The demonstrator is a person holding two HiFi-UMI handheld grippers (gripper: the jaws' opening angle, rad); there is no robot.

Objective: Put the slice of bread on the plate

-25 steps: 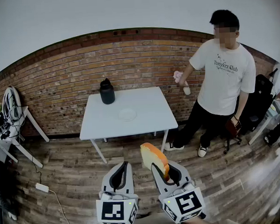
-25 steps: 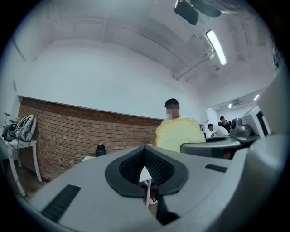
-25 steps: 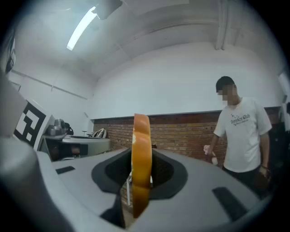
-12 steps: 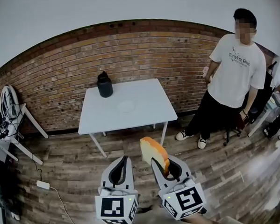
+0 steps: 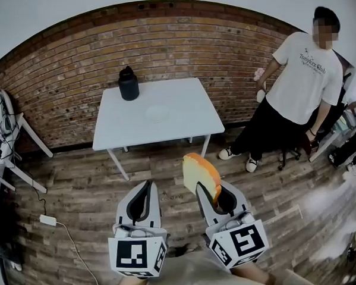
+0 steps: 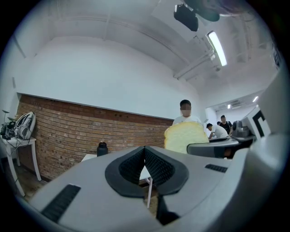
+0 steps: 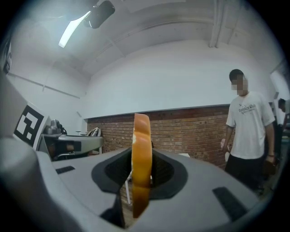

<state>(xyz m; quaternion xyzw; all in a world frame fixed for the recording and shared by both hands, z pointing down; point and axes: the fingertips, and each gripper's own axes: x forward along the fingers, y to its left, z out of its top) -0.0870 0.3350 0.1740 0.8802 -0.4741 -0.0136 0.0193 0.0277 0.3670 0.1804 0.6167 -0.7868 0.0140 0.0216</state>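
A slice of bread (image 5: 198, 172) with an orange-brown crust stands on edge, and my right gripper (image 5: 213, 193) is shut on it, level above the wooden floor. In the right gripper view the slice (image 7: 141, 149) fills the gap of the gripper (image 7: 141, 156). My left gripper (image 5: 148, 185) is beside it on the left, shut and holding nothing; its pads meet (image 6: 145, 153). The bread (image 6: 186, 137) shows at the right of the left gripper view. A small white plate (image 5: 157, 114) lies on the white table (image 5: 186, 123), well ahead of both grippers.
A black bottle (image 5: 127, 84) stands at the table's far left corner against the brick wall (image 5: 73, 73). A person in a white shirt (image 5: 297, 82) stands right of the table. A white stand with a bag (image 5: 1, 124) is at left; a power strip (image 5: 48, 220) and cable lie on the floor.
The person at the right stepped away from the table's side. The table now sits higher and a little left in the head view. The bread stays clamped in my right gripper.
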